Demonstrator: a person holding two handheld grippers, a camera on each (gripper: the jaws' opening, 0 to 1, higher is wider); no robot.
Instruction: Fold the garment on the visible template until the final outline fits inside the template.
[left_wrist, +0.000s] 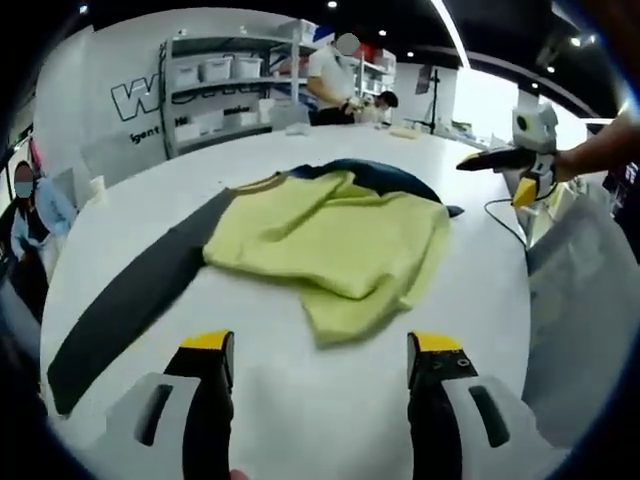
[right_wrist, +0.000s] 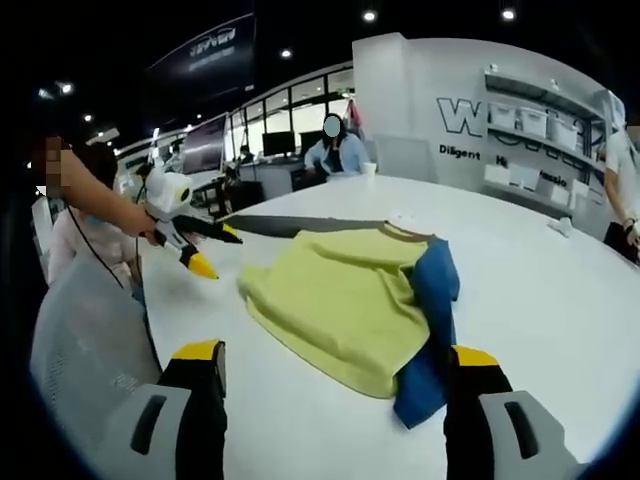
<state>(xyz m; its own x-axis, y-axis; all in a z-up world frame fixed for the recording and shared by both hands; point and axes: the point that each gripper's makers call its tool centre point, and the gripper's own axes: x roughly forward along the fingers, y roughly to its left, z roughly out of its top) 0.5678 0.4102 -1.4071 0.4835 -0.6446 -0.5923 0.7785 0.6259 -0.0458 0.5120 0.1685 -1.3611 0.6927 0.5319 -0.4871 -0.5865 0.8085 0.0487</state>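
While the left gripper (left_wrist: 320, 360) sits spread and empty at bottom centre below the garment (left_wrist: 335, 245) bunched mid-frame beside the dark template (left_wrist: 130, 290), the right gripper (right_wrist: 335, 375), likewise spread at its view's bottom, should probably pinch the nearest hem and fold toward the template.

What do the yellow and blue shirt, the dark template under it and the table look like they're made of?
The shirt looks like soft knit fabric, likely cotton: matte, with limp folds and creases. The template looks like a thin, flat dark grey sheet, maybe felt or plastic; its matte face leaves that open. The table appears to be a hard, smooth white top, perhaps laminate, with a faint sheen.
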